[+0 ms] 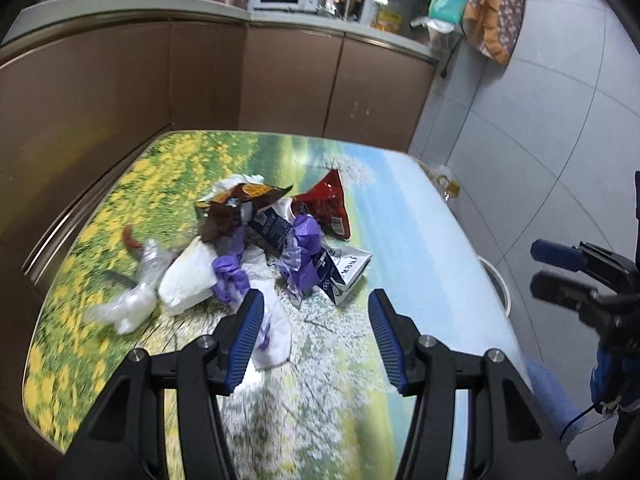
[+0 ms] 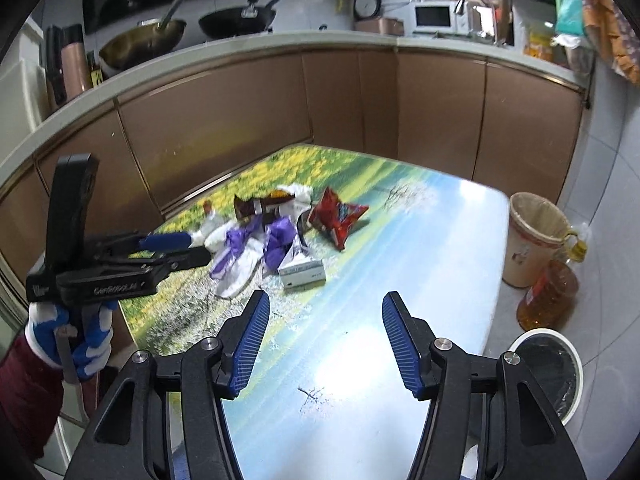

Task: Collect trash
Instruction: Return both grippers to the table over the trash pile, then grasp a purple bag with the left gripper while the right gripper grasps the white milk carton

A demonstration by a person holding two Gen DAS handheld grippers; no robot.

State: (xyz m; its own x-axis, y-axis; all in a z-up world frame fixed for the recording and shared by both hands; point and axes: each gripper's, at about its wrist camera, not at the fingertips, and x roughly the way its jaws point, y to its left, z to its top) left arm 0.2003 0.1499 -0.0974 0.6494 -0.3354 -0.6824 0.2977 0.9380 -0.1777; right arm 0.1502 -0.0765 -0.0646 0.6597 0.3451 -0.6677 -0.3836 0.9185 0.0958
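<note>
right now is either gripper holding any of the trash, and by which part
Nothing is held. The left gripper and the right gripper both stand open and empty above the flower-print table, short of the pile with the crumpled purple plastic gloves.

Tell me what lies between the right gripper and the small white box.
Only bare tabletop: in the right wrist view nothing sits between the open right gripper and the white box.

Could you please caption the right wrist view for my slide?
Open right gripper above the table, facing the trash pile.
</note>
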